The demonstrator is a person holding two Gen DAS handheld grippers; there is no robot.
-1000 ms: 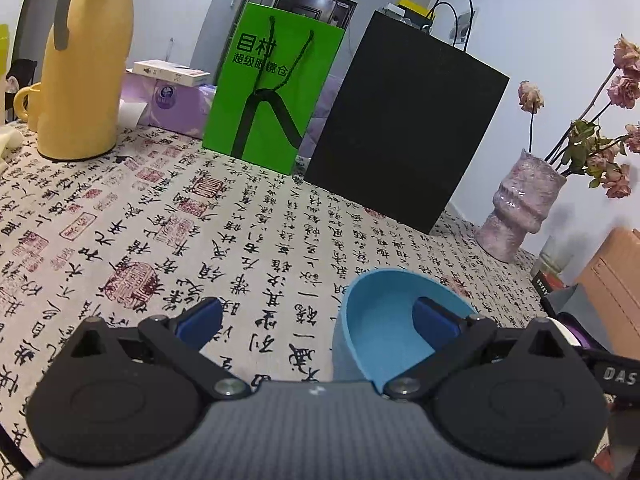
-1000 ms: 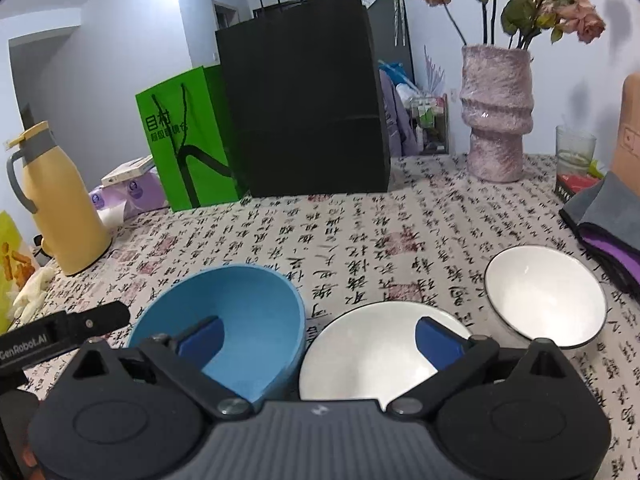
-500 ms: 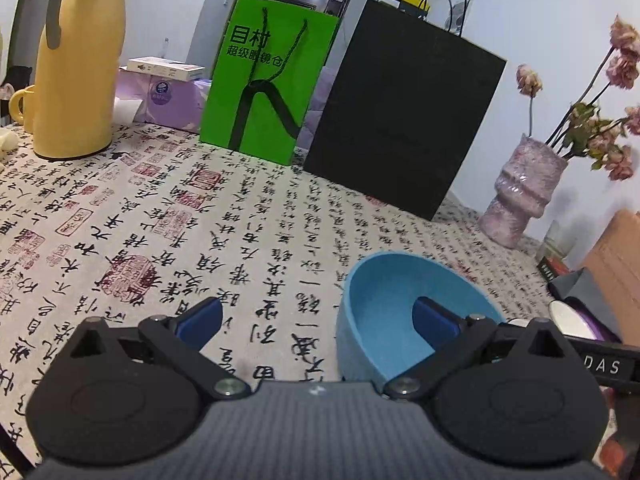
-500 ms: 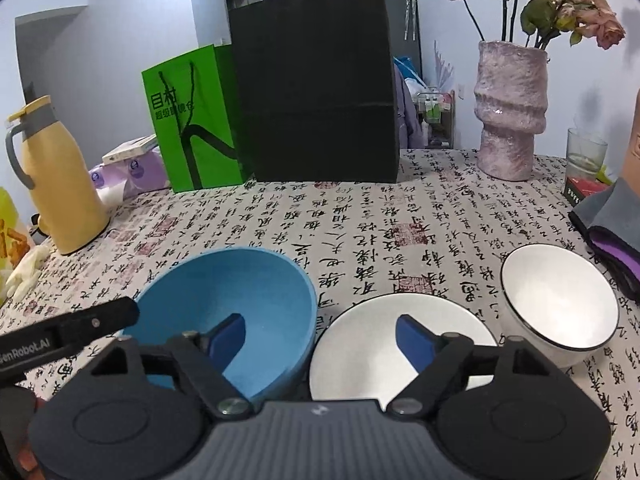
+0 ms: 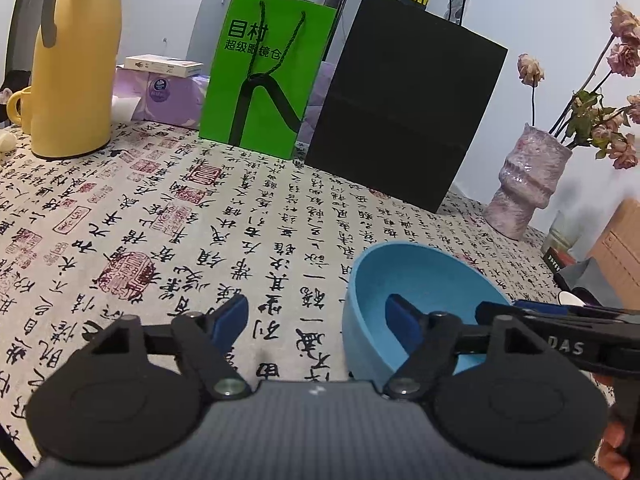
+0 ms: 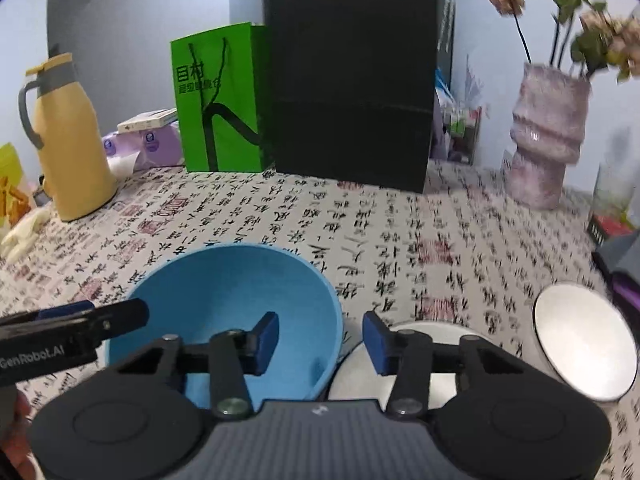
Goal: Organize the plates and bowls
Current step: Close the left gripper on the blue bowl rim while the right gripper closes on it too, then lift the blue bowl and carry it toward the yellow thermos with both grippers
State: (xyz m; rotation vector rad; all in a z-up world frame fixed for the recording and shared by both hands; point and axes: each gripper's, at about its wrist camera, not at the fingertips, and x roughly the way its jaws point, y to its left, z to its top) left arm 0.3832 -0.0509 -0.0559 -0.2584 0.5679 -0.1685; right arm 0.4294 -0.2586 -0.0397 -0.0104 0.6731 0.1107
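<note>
Left gripper (image 5: 316, 322) closing, left rim of blue bowl (image 5: 416, 276) between pads, not yet pinched. Right gripper (image 6: 320, 342) closing astride right rim, gaps both sides; white bowl (image 6: 404, 364) right of it.

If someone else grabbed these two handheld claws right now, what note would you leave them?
Left gripper: open, jaws just closing, straddling the left wall of the blue bowl.
Right gripper: open, jaws just closing, straddling the same bowl's right wall, not yet pressing.
White bowl sits beside the blue bowl on the right; a second white bowl stands further right on the tablecloth.
Done: nothing stacked yet.
Left: probably grip the blue bowl, then nest the bowls.
</note>
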